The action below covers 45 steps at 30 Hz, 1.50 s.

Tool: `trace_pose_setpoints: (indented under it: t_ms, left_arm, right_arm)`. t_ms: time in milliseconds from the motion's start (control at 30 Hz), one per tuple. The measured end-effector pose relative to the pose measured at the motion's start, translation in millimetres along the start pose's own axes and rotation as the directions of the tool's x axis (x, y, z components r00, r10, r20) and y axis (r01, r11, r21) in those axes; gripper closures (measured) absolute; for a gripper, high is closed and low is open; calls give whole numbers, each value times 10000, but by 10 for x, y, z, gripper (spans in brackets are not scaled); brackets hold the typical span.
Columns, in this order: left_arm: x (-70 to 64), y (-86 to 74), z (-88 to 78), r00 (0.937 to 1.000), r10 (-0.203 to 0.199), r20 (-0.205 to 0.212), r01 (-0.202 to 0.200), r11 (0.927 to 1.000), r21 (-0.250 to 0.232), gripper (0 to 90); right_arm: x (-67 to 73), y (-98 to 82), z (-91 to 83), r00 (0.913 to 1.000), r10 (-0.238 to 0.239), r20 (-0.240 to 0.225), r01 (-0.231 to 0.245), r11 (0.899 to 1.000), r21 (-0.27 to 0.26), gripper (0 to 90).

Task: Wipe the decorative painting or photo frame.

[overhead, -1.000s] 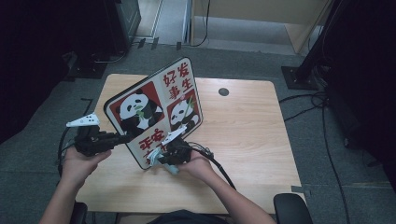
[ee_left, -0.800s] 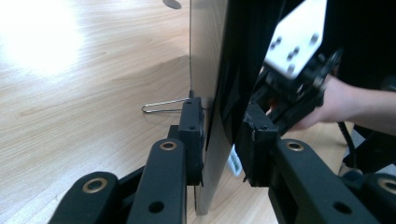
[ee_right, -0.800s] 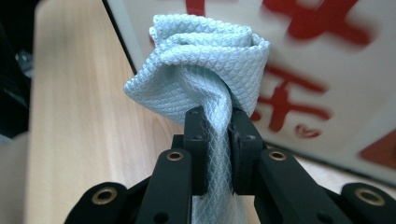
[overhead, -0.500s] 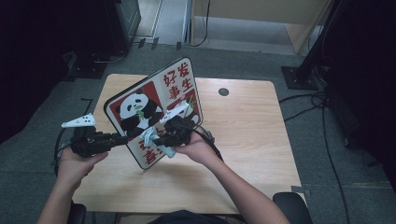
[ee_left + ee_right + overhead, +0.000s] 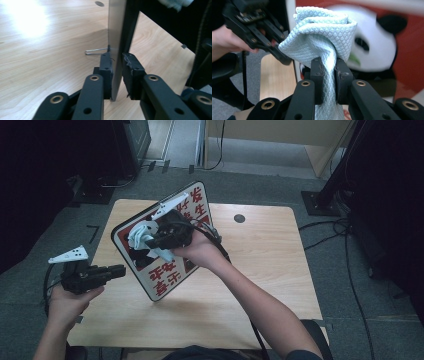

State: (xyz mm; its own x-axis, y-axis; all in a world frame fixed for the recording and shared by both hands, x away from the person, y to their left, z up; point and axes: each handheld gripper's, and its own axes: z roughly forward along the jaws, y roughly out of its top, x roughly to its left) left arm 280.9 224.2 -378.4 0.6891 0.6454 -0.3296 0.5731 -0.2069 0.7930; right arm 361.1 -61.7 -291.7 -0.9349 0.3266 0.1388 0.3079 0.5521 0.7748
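Note:
A panda sign board (image 5: 165,280) with red characters stands tilted on the wooden table (image 5: 260,270). My left gripper (image 5: 122,269) is at its left edge, and its jaws have just been closing. In the left gripper view both pads of the left gripper (image 5: 117,72) press on the thin board edge (image 5: 116,30). My right gripper (image 5: 150,240) is raised over the upper part of the board's face, shut on a light blue cloth (image 5: 139,232). In the right gripper view the cloth (image 5: 322,32) bunches above the right gripper (image 5: 328,72), in front of the printed panda (image 5: 372,42).
A bent metal wire (image 5: 96,51) sticks out at the board's foot. A round hole (image 5: 239,218) sits near the table's far edge. Black stands and cables lie on the grey floor around the table. The table's right half is bare wood.
My right gripper has lifted the cloth from the board's lower edge up to its upper face. The left hand has shifted slightly to the left, still at the board's edge.

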Motion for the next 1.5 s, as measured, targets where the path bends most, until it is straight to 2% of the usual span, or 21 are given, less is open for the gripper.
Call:
trace_pose_setpoints:
  t_ms: [200, 367, 533, 867, 1033, 1233, 1500]
  left_arm:
    - [49, 45, 80, 10000, 42, -84, -40, 9997, 254, 805]
    - [88, 96, 138, 9999, 143, 14, -143, 9997, 204, 816]
    - [112, 142, 189, 9995, 238, 207, -242, 9994, 229, 816]
    - [129, 176, 210, 9981, 431, 434, -440, 9989, 188, 821]
    - [129, 180, 213, 9978, 448, 492, -456, 9988, 153, 822]
    - [127, 176, 214, 9979, 411, 506, -418, 9990, 137, 823]
    - [123, 177, 213, 9980, 431, 469, -439, 9989, 162, 822]
  right_arm:
    - [84, 269, -61, 9991, -427, 66, 427, 9991, 10, 799]
    - [149, 401, -41, 9963, -842, 156, 838, 9962, 241, 799]
    - [157, 449, 26, 9971, -740, 167, 735, 9969, 267, 799]
    - [174, 330, 135, 9985, -549, 79, 544, 9975, 451, 799]
    - [185, 243, 185, 9980, -639, 33, 636, 9966, 524, 799]
    - [171, 150, 227, 9980, -625, -62, 627, 9970, 465, 799]
    - [142, 2, 287, 9991, -345, -259, 353, 9990, 281, 799]
